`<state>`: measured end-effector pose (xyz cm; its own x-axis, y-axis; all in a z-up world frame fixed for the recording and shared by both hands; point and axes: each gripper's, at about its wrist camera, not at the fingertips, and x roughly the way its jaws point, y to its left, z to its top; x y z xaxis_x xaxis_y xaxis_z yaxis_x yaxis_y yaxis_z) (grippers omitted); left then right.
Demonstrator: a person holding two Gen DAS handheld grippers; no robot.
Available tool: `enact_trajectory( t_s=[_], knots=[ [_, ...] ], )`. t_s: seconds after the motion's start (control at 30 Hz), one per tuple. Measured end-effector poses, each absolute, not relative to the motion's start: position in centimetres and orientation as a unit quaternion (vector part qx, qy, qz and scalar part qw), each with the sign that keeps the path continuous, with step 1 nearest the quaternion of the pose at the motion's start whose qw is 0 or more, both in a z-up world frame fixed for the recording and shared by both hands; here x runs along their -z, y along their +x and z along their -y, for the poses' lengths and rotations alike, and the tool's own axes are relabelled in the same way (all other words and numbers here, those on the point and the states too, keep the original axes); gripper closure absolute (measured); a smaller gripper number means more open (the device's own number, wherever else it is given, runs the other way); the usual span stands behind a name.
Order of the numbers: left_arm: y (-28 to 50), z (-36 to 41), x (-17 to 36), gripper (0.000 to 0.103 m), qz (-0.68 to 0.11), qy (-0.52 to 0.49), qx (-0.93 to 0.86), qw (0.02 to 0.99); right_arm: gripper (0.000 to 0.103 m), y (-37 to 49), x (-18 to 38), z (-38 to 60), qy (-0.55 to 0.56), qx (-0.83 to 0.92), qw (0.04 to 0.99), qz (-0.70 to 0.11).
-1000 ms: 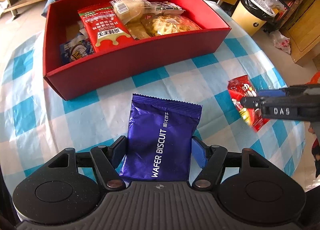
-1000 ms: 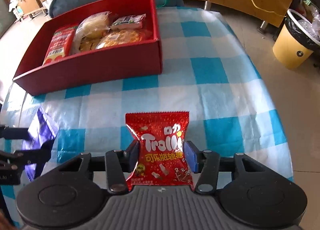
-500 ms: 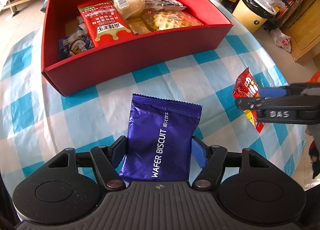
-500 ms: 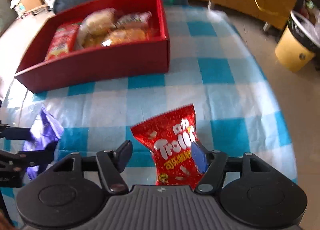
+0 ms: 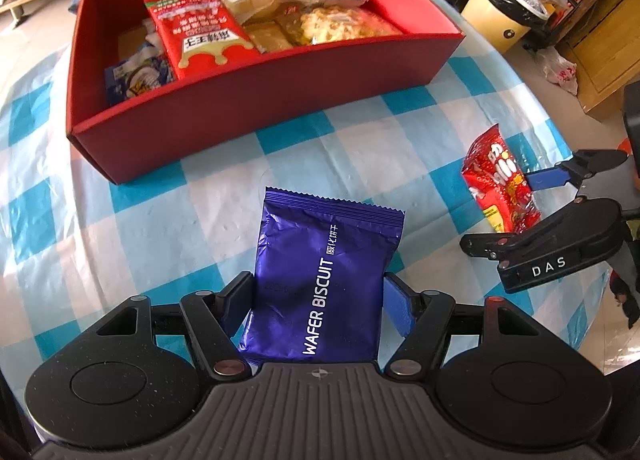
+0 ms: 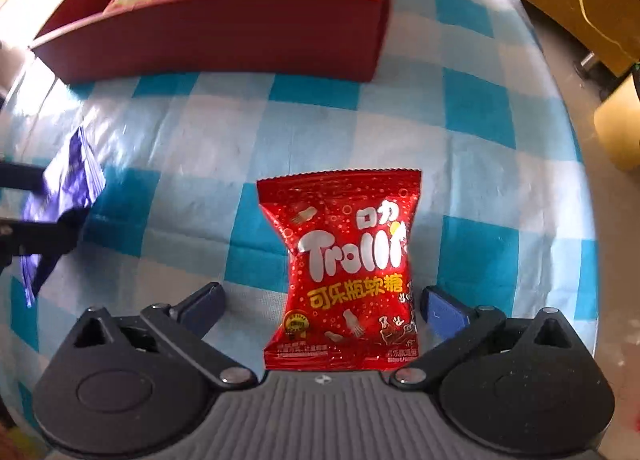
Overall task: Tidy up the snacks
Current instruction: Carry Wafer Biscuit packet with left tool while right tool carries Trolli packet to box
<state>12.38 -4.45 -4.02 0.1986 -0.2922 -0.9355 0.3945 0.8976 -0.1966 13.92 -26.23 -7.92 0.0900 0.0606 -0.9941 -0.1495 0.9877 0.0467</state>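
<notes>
Lived-in room w/ wood furniture and a yellow bin [image 5: 506, 16] beyond the surface [image 5: 360, 148], which wears a blue-and-white check cloth. The red box [image 5: 248, 100] sits toward its far edge, already part-filled w/ packets, so we judge it's the drop-off for the rest.

Our left tongs [image 5: 320, 300] are clamped on the purple wafer biscuit pack [image 5: 324, 260], fingers pressing its two long sides. We hold it low over the near part of the surface; its long axis runs straight ahead, top seal pointing at the box, prob. so it slides in lengthwise.

Our right tongs [image 6: 322, 302] are apart, fingers clear of the red Trolli gummy bag [image 6: 348, 272] on both sides. The bag sits between them, near the right edge of the surface; in the left view it looks tilted up rather than flat, and we can't tell what carries it. Long axis also points fwd, top seal toward the box's right corner. Looks like a regrip is needed there.
</notes>
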Motion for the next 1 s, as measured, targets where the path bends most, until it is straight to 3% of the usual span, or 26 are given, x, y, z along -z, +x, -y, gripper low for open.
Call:
enact_trajectory(
  t_s=[0.27,0.33,0.4,0.47,0.5,1.0],
  knots=[
    [12.5,4.8,4.5,0.028,-0.6,0.041,0.226,0.766,0.003,14.3,7.8,27.2,-0.015,-0.06,0.759,-0.648],
    [12.5,4.7,4.6,0.028,-0.601,0.041,0.223,0.766,0.008,13.4,7.2,27.2,-0.012,-0.057,0.759,-0.648],
    [12.6,4.6,4.6,0.028,-0.603,0.039,0.221,0.766,0.032,12.5,6.5,26.8,-0.013,-0.059,0.761,-0.645],
    [12.5,4.7,4.5,0.028,-0.601,0.038,0.222,0.767,0.049,12.0,5.8,26.6,-0.008,-0.054,0.762,-0.645],
    [12.5,4.7,4.3,0.028,-0.599,0.038,0.224,0.768,0.052,11.9,5.6,26.7,-0.005,-0.048,0.763,-0.644],
    [12.4,4.0,1.8,0.029,-0.561,0.019,0.216,0.799,0.06,11.2,2.5,25.2,0.052,-0.049,0.797,-0.6]
  ],
)
